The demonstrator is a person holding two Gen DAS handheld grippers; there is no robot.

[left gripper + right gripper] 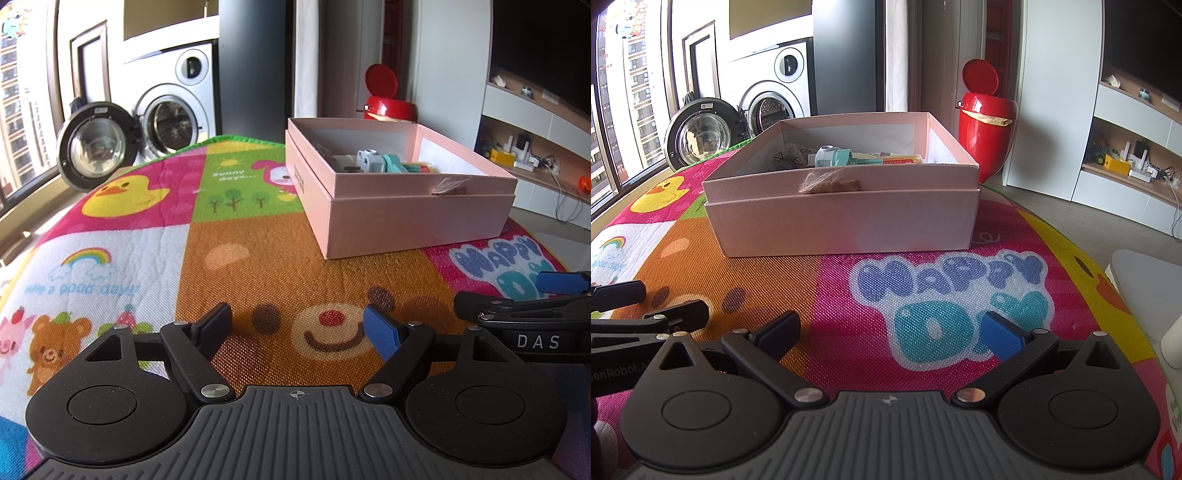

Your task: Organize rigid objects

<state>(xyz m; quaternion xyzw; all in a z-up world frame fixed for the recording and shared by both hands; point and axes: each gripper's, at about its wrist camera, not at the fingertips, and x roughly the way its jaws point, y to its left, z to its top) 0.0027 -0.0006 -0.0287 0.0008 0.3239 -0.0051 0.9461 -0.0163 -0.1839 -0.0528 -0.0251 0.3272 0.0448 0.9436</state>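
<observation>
While both pairs of tongs hover low over the mat, nothing sits between their pads. From the left, the left gripper [299,328] has its jaws spread wide apart and empty above the woven, quilted play mat [110,266], over a printed bear face. Ahead and to its right stands the pink cardboard box [406,218], square and matte, nested in its lid, well apart from the fingertips. Inside lie small rigid toys [373,160]: a white-grey plastic piece, a teal one, a yellow strip; the box wall hides their lower parts. A tuft of brown fibre [827,182] hangs over the near rim. Rightmost, the right gripper [892,330] is likewise splayed and empty, facing the box squarely. A glossy red bin [986,125] stands behind.
</observation>
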